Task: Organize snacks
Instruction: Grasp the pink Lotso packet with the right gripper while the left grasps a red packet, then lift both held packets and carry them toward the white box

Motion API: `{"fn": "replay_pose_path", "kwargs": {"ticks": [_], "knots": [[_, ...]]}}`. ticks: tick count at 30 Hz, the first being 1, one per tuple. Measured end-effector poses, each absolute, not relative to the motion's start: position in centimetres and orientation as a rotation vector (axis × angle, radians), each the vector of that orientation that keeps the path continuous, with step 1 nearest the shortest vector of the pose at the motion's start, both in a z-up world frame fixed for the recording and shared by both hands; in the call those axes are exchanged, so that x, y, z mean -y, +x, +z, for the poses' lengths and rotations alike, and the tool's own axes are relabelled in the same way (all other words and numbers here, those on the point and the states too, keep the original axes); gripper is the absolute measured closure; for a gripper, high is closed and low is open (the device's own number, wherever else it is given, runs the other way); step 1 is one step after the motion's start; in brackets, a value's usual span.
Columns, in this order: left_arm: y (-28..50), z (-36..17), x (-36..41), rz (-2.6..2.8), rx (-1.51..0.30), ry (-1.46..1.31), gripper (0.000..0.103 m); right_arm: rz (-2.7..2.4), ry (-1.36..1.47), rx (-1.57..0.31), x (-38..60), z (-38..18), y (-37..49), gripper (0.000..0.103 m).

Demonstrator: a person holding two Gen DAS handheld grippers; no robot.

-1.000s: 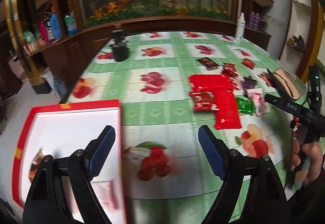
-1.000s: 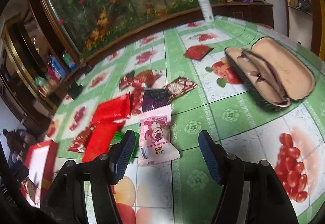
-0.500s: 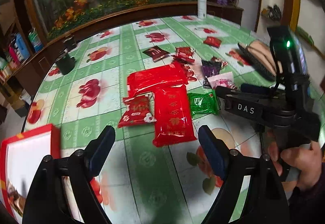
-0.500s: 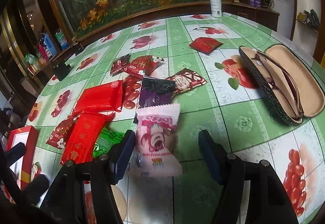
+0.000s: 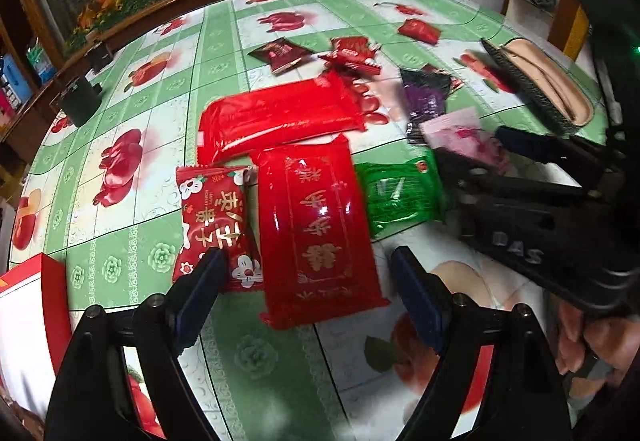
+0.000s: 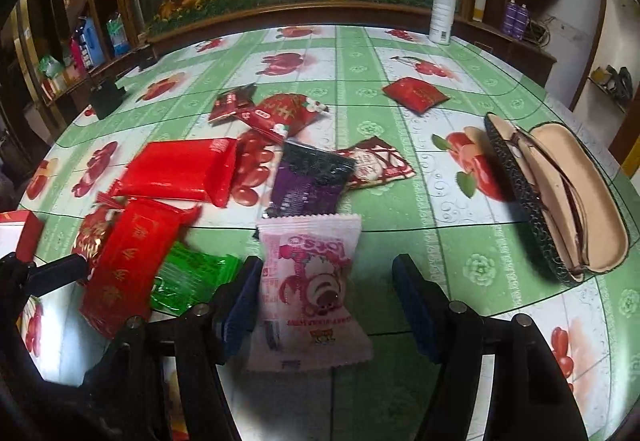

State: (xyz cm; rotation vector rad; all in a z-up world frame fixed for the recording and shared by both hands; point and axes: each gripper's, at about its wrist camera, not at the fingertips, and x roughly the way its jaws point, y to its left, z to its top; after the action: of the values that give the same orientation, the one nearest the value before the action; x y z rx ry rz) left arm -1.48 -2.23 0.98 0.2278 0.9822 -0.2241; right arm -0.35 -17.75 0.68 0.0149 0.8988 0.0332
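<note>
Both grippers hovering wide open over snacks scattered on the green fruit-print tablecloth [image 5: 120, 241].
The left gripper [image 5: 308, 281] is straddling a glossy red gold-lettered packet [image 5: 316, 233]; the right gripper [image 6: 326, 301] is framing a pink bear-print wrapper [image 6: 308, 281], gripping nothing.

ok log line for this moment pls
left gripper: open, over red packet | right gripper: open, around pink packet | nothing held

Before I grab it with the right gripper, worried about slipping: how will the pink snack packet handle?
The pink snack packet looks puffed and crinkly, so probably light and squashy. Its film looks smooth, so it may slide; the right gripper might hold better at a crimped end.
</note>
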Motion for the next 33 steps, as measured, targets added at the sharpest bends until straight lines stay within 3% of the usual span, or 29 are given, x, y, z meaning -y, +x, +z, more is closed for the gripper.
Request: {"fn": "replay_pose_path", "kwargs": {"ticks": [7, 8, 9, 11, 12, 15, 33], "knots": [[-0.6, 0.8, 1.4, -0.199, -0.978, 0.186, 0.019, 0.004, 0.025, -0.896, 18.6, 0.8, -0.6, 0.036], [-0.6, 0.7, 1.2, -0.201, -0.976, 0.175, 0.022, 0.001, 0.028, -0.894, 18.6, 0.8, -0.6, 0.041], [-0.7, 0.8, 1.0, -0.209, -0.972, 0.167, 0.03, 0.0, 0.034, -0.89, 18.8, 0.9, -0.7, 0.05], [-1.0, 0.9, 0.8, -0.226, -0.967, 0.155, 0.044, 0.002, 0.047, -0.883, 19.0, 0.9, -0.7, 0.058], [-1.0, 1.0, 0.7, -0.236, -0.969, 0.145, 0.053, 0.005, 0.05, -0.883, 19.1, 1.0, -0.7, 0.058], [-1.7, 1.1, 0.6, -0.244, -0.969, 0.144, 0.057, 0.018, 0.055, -0.88, 19.1, 1.0, -0.8, 0.059], [-10.9, 2.2, -4.1, -0.249, -0.946, 0.048, 0.058, 0.201, 0.29, -0.882, 20.9, 1.1, -1.6, 0.064]]}}
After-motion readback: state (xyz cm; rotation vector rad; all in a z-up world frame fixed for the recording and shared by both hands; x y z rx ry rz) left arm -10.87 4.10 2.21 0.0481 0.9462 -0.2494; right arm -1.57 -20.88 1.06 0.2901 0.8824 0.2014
